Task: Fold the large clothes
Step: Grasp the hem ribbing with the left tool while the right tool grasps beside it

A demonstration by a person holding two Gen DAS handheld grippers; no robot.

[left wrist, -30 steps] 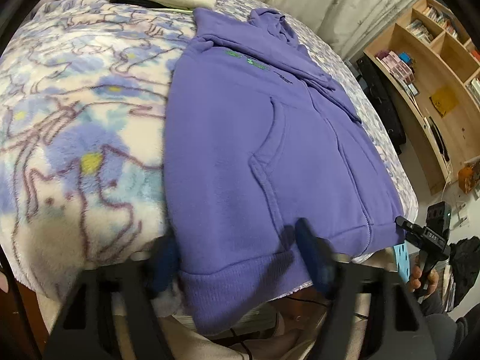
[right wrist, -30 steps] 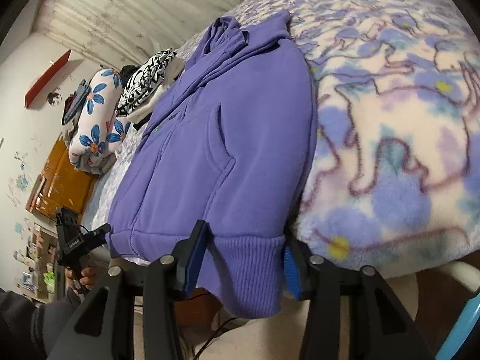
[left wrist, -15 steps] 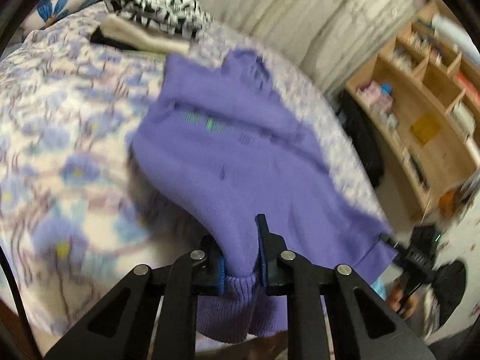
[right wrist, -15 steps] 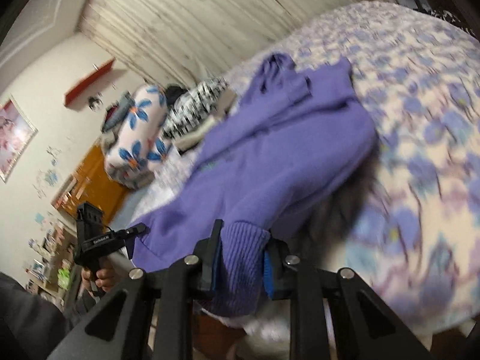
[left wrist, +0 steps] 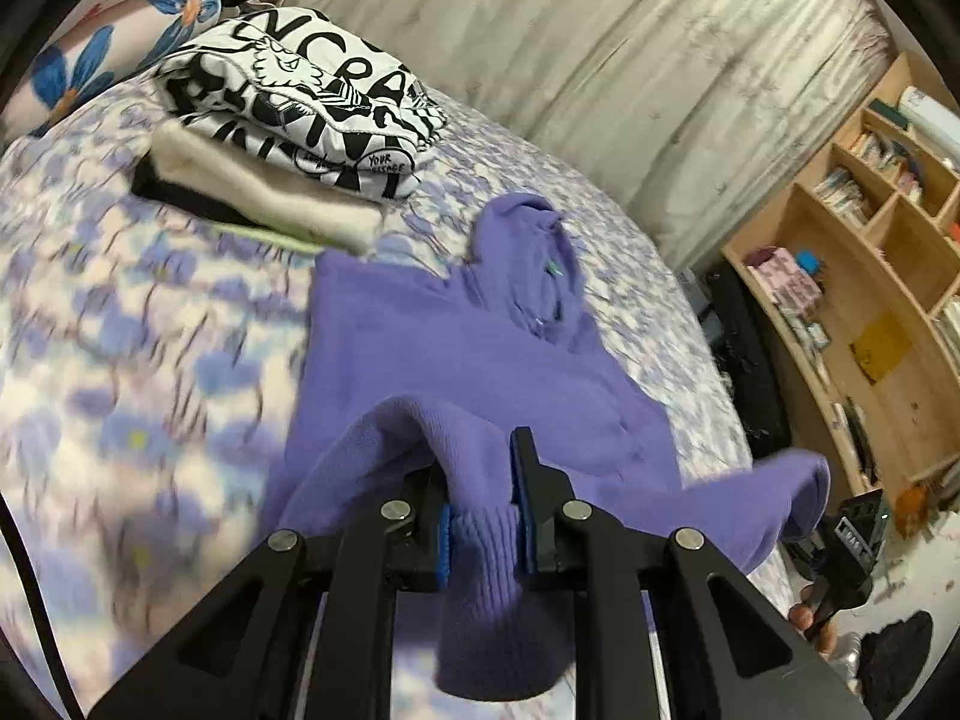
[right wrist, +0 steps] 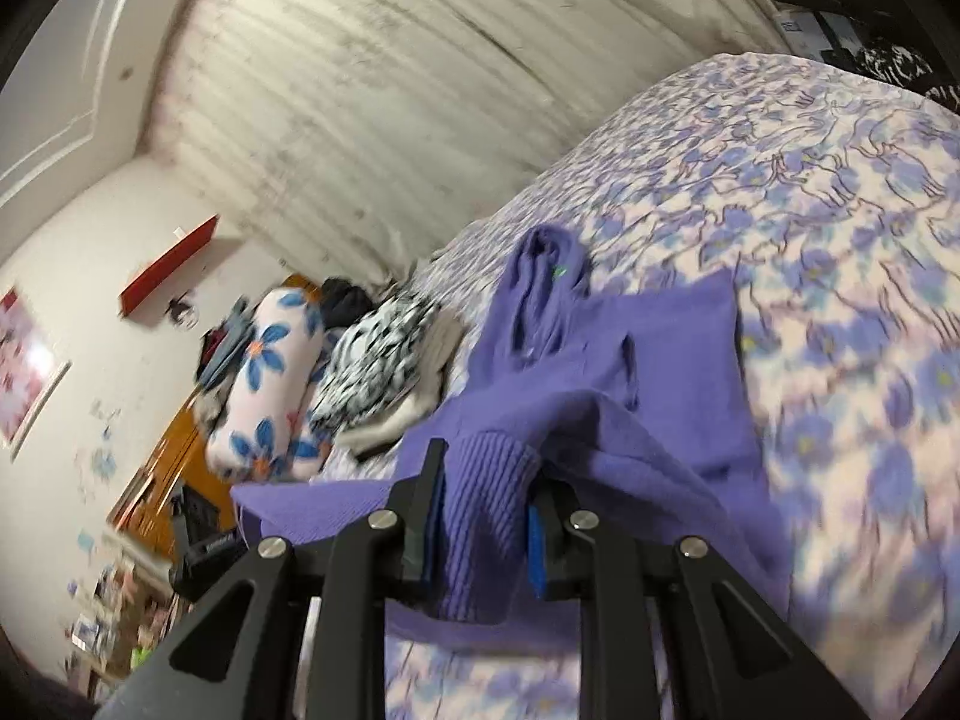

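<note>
A purple hoodie (left wrist: 420, 348) lies on the floral bed, hood toward the far end; it also shows in the right wrist view (right wrist: 600, 372). My left gripper (left wrist: 480, 516) is shut on the ribbed hem at one bottom corner and holds it lifted above the hoodie's body. My right gripper (right wrist: 486, 516) is shut on the ribbed hem at the other corner, also lifted. The right gripper (left wrist: 852, 546) shows at the far right of the left wrist view. The lower part of the hoodie is raised and bends over toward the chest.
A stack of folded clothes (left wrist: 300, 120) with a black-and-white print on top lies at the head of the bed (left wrist: 120, 360). A floral pillow roll (right wrist: 270, 384) lies beside it. A wooden bookshelf (left wrist: 870, 276) stands right of the bed. A curtain (left wrist: 600, 48) hangs behind.
Both grippers closed on the hoodie's hem corners, lifted them off the bed edge and carried them forward toward the hood. The hoodie's lower half now rises off the bed.
</note>
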